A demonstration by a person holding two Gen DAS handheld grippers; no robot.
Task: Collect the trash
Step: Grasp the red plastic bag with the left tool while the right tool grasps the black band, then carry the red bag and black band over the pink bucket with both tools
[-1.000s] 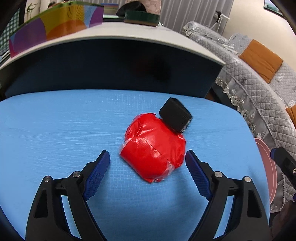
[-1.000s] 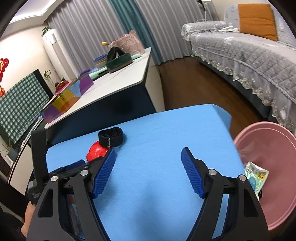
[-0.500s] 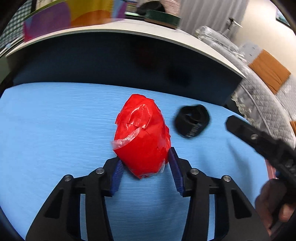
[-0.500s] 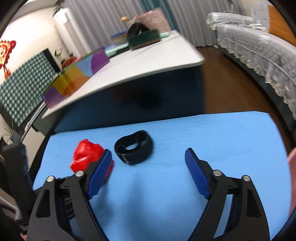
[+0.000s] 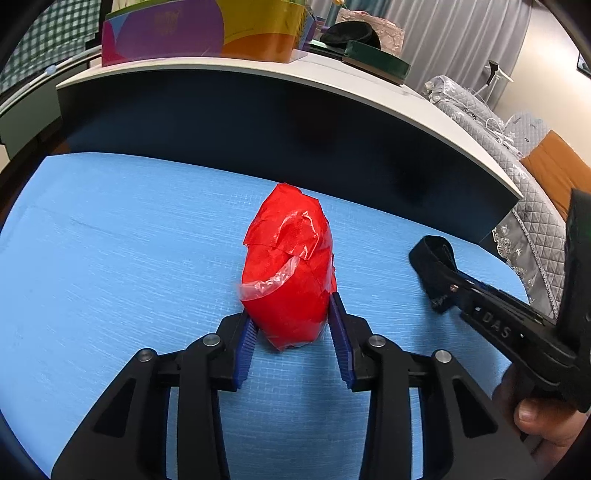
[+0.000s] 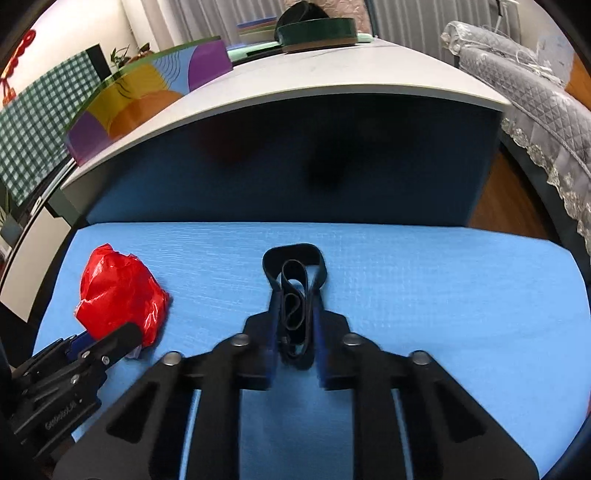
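A crumpled red plastic bag (image 5: 291,266) lies on the blue mat (image 5: 110,240). My left gripper (image 5: 291,310) is closing on its near end, and both blue pads press into it. To the right a black elastic band (image 6: 275,258) lies on the mat. My right gripper (image 6: 295,295) is closing on the band, which is squeezed flat between its pads with a loop sticking out ahead. The right wrist view shows the red bag (image 6: 118,288) at the left with the left gripper (image 6: 107,339) on it. The left wrist view shows the band (image 5: 430,254) and right gripper (image 5: 454,288).
Behind the mat stands a low white-topped table (image 5: 332,77) with a dark blue front, bearing a colourful box (image 5: 207,33) and a green flat case (image 5: 376,62). A grey quilted sofa (image 5: 535,206) lies to the right. A hand (image 5: 535,424) holds the right gripper.
The left jaws went from wide around the red bag to pressing on it. The right gripper swung left from the pink bin to the black band and closed on it.
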